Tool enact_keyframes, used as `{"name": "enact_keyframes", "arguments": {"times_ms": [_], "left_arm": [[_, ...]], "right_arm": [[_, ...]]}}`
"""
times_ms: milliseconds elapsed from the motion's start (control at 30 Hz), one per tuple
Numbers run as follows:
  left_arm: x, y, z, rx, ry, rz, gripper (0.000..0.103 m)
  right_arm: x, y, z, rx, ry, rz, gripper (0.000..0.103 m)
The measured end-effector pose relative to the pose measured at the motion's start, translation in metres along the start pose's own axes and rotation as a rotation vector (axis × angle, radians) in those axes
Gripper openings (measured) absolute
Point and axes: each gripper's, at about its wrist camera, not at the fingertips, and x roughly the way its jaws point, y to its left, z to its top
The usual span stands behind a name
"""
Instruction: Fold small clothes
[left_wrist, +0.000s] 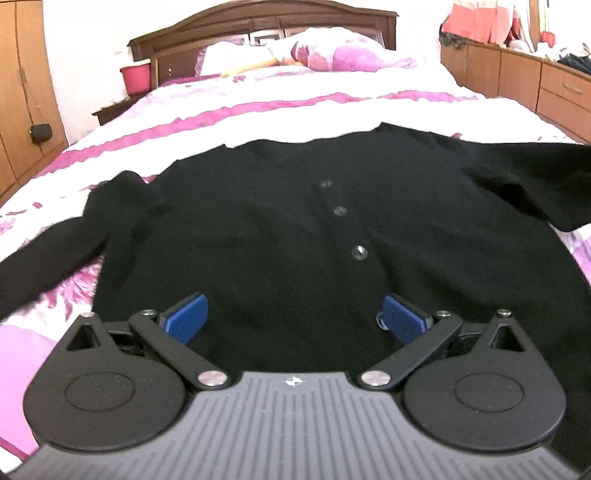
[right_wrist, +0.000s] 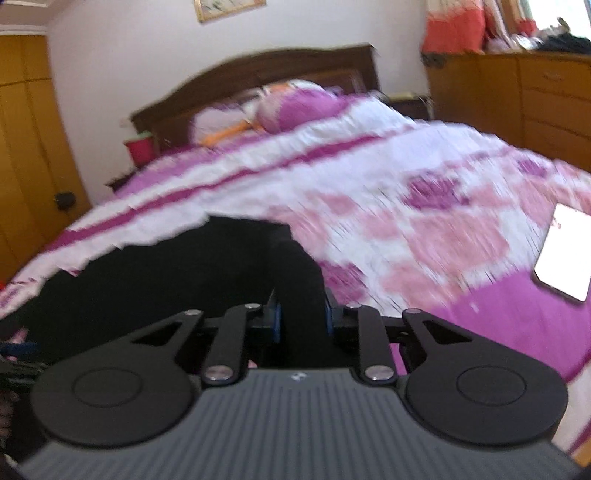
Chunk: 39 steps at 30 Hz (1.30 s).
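A small black buttoned cardigan (left_wrist: 280, 229) lies spread on the pink and white bedspread (left_wrist: 258, 110), its front up, three buttons (left_wrist: 359, 252) in a line, sleeves out to both sides. My left gripper (left_wrist: 295, 319) is open just above the cardigan's near hem, its blue pads wide apart and empty. In the right wrist view the right gripper (right_wrist: 301, 319) is shut on the black sleeve (right_wrist: 295, 266) of the cardigan, the cloth pinched between its blue pads. That view is blurred.
A phone with a lit white screen (right_wrist: 565, 254) lies on the bedspread at the right. Pillows (left_wrist: 332, 51) and a dark wooden headboard (left_wrist: 258, 22) are at the far end. Wooden drawers (left_wrist: 535, 81) stand right, a wardrobe (left_wrist: 22, 103) left, a red bucket (left_wrist: 136, 77) by the headboard.
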Motion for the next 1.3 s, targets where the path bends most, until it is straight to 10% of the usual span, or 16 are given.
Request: {"name": "enact_keyframes", "arguments": {"times_ms": [300, 767, 1300], "left_arm": [[-0.022, 0.030, 0.003, -0.060, -0.052, 0.013, 0.103], [-0.012, 0.069, -0.004, -0.118, -0.040, 0.050, 0.103], [-0.016, 0.060, -0.001, -0.116, -0.060, 0.001, 0.103]], "right_arm": [[0.004, 0.066, 0.046, -0.051, -0.035, 0.136, 0.024], [0.118, 0.181, 0.023, -0.085, 0.219, 0.265, 0.025], [0.106, 0.188, 0.021, -0.059, 0.186, 0.294, 0.054]]}}
